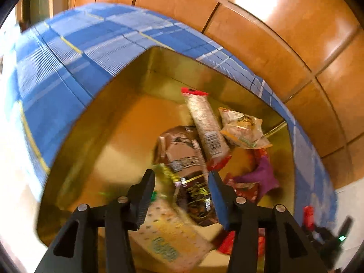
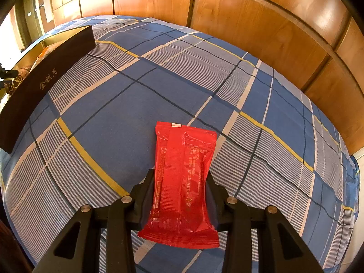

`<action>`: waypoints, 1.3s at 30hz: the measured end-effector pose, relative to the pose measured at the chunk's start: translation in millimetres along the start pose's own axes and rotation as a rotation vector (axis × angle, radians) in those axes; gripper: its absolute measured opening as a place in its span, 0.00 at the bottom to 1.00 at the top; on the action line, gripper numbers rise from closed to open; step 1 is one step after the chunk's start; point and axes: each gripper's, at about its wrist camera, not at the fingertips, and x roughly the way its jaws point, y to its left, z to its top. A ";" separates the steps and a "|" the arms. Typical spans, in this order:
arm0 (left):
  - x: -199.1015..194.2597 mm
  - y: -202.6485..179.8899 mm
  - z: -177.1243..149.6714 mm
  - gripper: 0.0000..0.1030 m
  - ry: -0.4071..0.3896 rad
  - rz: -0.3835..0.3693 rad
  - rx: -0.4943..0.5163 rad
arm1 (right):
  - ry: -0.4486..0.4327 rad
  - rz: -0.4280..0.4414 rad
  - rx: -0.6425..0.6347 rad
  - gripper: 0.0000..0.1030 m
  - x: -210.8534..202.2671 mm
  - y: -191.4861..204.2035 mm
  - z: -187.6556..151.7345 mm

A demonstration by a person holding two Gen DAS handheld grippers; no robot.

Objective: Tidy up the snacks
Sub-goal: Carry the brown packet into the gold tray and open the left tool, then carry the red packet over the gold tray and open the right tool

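My left gripper (image 1: 182, 177) is open and empty, hovering above the gold-lined box (image 1: 95, 136). Inside lie several snacks: a brown packet (image 1: 182, 157), a long rice-cracker pack with red ends (image 1: 208, 129), a yellow-orange bag (image 1: 243, 129), a purple wrapper (image 1: 261, 173) and a pale dotted pack (image 1: 168, 234). My right gripper (image 2: 180, 177) is shut on a red snack packet (image 2: 184, 182), held above the blue plaid cloth (image 2: 159, 79). The box's dark outer wall (image 2: 45, 84) shows at the far left of the right wrist view.
The blue plaid cloth (image 1: 79, 52) covers the surface around the box. Wooden wall panels (image 2: 250, 22) stand behind. The right gripper with its red packet (image 1: 309, 216) shows at the lower right of the left wrist view.
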 end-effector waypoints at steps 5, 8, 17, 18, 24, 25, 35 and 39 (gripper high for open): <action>-14.5 -3.1 -9.7 0.48 -0.069 0.116 0.089 | -0.002 -0.004 -0.001 0.39 0.0 0.8 -0.1; -23.3 -1.2 -17.8 0.48 -0.086 0.149 0.104 | -0.002 -0.007 0.003 0.39 -0.3 1.7 -0.3; -35.3 -24.4 -28.0 0.48 -0.170 0.174 0.195 | 0.000 -0.007 0.017 0.39 -0.8 0.2 -0.8; -38.4 -27.1 -29.4 0.48 -0.181 0.174 0.207 | 0.002 -0.006 0.018 0.39 -0.5 -0.2 -0.6; -46.4 -31.8 -34.1 0.48 -0.198 0.157 0.233 | 0.010 -0.014 0.032 0.39 -0.5 -0.2 -0.6; -46.8 -32.3 -34.8 0.48 -0.198 0.155 0.232 | 0.011 -0.015 0.036 0.39 -0.7 -0.3 -0.7; -49.6 -26.2 -39.5 0.49 -0.196 0.145 0.212 | 0.027 -0.053 0.116 0.38 -3.4 2.9 -3.1; -50.6 -17.3 -38.8 0.50 -0.200 0.154 0.192 | 0.034 -0.066 0.150 0.38 -7.4 8.2 -6.2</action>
